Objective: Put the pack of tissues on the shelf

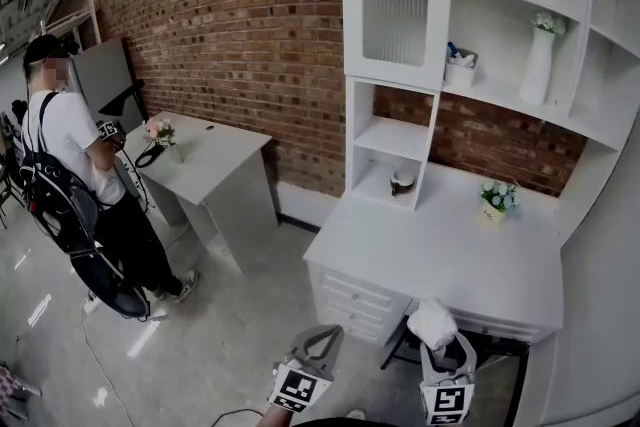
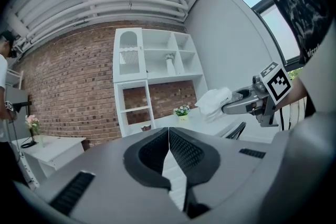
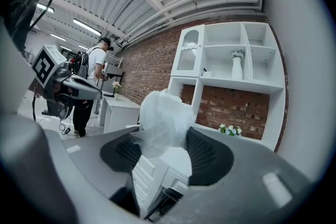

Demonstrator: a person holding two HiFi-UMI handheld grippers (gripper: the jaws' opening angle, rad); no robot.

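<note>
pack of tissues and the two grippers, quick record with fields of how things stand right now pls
pack of tissues: clamped in right gripper, in the air in front of the desk
left gripper: jaws together, empty
shelf unit: white, above the desk, holds a vase
task state: tissues not yet on a shelf
bystander: person at a second desk, far left
</note>
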